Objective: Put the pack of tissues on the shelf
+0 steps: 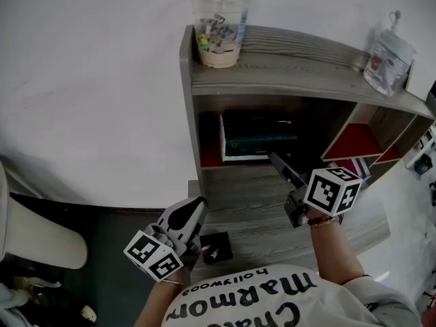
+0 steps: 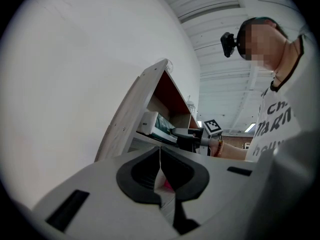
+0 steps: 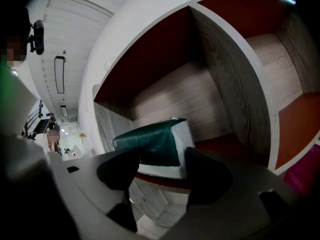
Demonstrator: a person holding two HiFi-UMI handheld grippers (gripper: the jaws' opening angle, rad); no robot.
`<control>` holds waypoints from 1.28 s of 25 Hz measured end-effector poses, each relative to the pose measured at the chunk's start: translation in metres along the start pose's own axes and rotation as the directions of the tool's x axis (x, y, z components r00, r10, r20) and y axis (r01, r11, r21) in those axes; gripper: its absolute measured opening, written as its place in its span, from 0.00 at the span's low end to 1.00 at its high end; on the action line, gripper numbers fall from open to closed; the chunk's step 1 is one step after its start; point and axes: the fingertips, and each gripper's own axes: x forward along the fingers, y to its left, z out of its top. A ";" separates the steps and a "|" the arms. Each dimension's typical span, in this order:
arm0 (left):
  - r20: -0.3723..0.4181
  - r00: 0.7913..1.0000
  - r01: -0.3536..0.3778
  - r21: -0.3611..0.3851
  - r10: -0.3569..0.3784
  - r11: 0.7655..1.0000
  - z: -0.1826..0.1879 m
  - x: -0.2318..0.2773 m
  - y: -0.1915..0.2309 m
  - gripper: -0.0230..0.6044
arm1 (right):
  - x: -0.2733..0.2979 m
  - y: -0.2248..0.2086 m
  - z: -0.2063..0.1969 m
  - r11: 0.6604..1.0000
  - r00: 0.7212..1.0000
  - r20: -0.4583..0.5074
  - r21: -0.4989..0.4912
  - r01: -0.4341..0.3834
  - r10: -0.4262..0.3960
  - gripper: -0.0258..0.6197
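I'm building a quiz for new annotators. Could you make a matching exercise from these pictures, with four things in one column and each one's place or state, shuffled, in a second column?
Things
1. clear lidded plastic cup
2. dark green, white-edged pack of tissues
3. clear plastic pouch
4. left gripper

Places or states
A. jaws together
B. left end of the grey wooden shelf top
C. right end of the shelf top
D. inside the red-lined left compartment

Pairs: 1-B; 2-D; 3-C; 4-A
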 end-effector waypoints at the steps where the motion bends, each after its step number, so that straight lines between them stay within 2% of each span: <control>1: -0.001 1.000 0.000 -0.001 0.000 1.000 0.000 -0.001 0.001 0.07 | 0.000 0.000 0.000 1.000 1.000 0.001 -0.002 0.009 -0.009 0.51; 9: -0.023 0.999 0.043 0.001 -0.043 0.999 0.000 -0.004 0.006 0.07 | 0.002 0.002 -0.003 0.997 0.997 0.024 0.012 0.076 -0.076 0.50; 15: -0.086 0.996 0.040 -0.002 -0.040 0.999 -0.014 -0.008 0.015 0.07 | 0.004 0.001 -0.002 0.990 0.989 0.056 0.020 0.137 -0.137 0.50; 22: -0.075 0.994 0.079 -0.037 -0.081 0.996 -0.022 -0.012 0.010 0.07 | 0.002 0.000 -0.004 0.980 0.978 0.065 0.011 0.197 -0.198 0.50; 32: -0.082 0.994 0.067 -0.048 -0.071 0.997 -0.029 -0.017 0.004 0.07 | 0.001 0.000 -0.018 0.975 0.975 0.003 -0.034 0.221 -0.221 0.48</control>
